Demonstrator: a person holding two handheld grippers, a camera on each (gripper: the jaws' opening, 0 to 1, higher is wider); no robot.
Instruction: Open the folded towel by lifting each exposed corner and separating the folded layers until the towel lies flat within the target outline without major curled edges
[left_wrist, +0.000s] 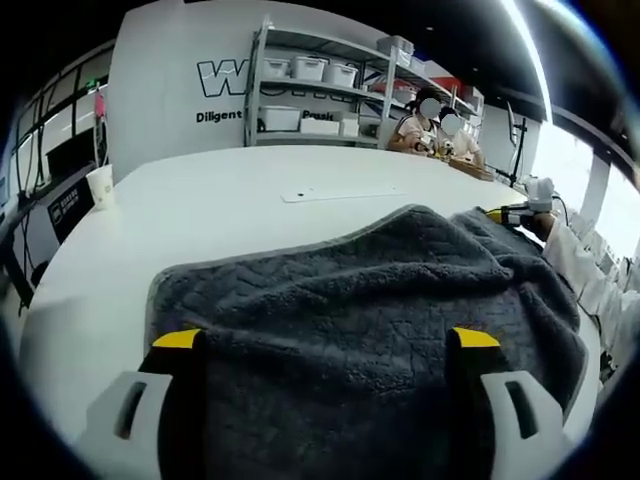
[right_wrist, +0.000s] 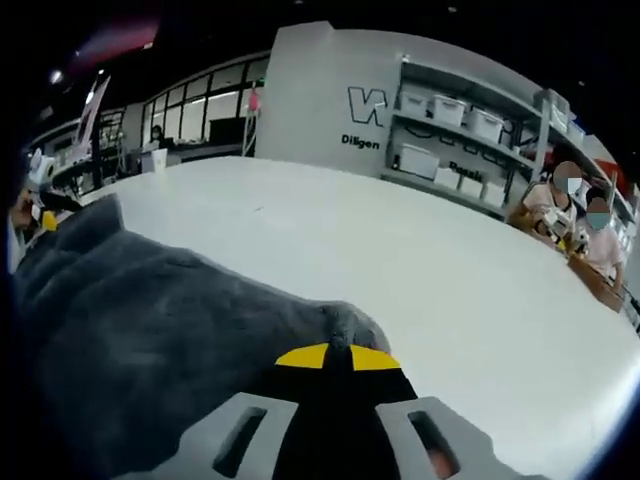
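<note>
Spreading wide, the left gripper (left_wrist: 325, 340) hovers over the grey towel (left_wrist: 370, 290) and grips nothing; the towel runs on toward two o'clock, where a yellow-tipped gripper shows. The right gripper (right_wrist: 330, 357) is pinched on a towel corner, towel bulk at nine o'clock, bare table (right_wrist: 450, 270) beyond, so it seems placed to lift

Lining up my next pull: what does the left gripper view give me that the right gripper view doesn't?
Left gripper view: the left claw is open over the towel, with a paper cup at the table edge and the right claw at the far corner.

Right gripper view: the right claw is shut on a towel corner, and the left claw is at the far edge.

Both: towel, table, shelves, seated people.
</note>
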